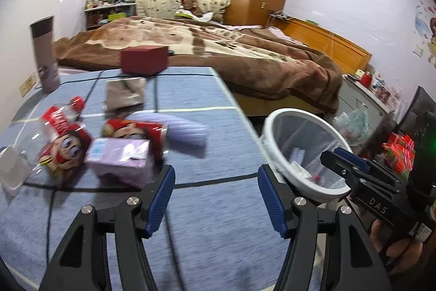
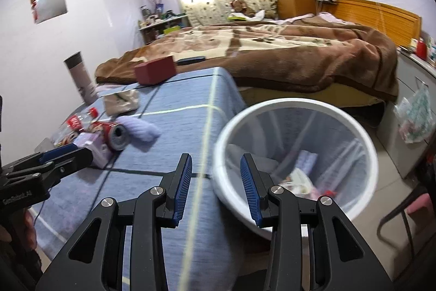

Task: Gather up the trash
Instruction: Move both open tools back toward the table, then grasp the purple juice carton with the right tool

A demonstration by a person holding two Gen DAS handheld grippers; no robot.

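Blue cloth covers the table (image 1: 207, 209) that we see from the left wrist, where the left gripper (image 1: 216, 195) hangs spread and empty just short of the trash: a purple carton (image 1: 120, 157), a red can (image 1: 141, 131) lying behind it, a clear red-labelled wrapper (image 1: 58, 138) and a lilac cloth (image 1: 188, 131). The white bin (image 1: 302, 152) stands past the table's right edge, with the right gripper (image 1: 346, 162) at its rim. From the right wrist, we see the right gripper (image 2: 216, 182) parted with nothing between its pads, over the table edge beside the bin (image 2: 297, 154), which holds scraps. The left gripper (image 2: 68, 154) is near the carton (image 2: 94, 146).
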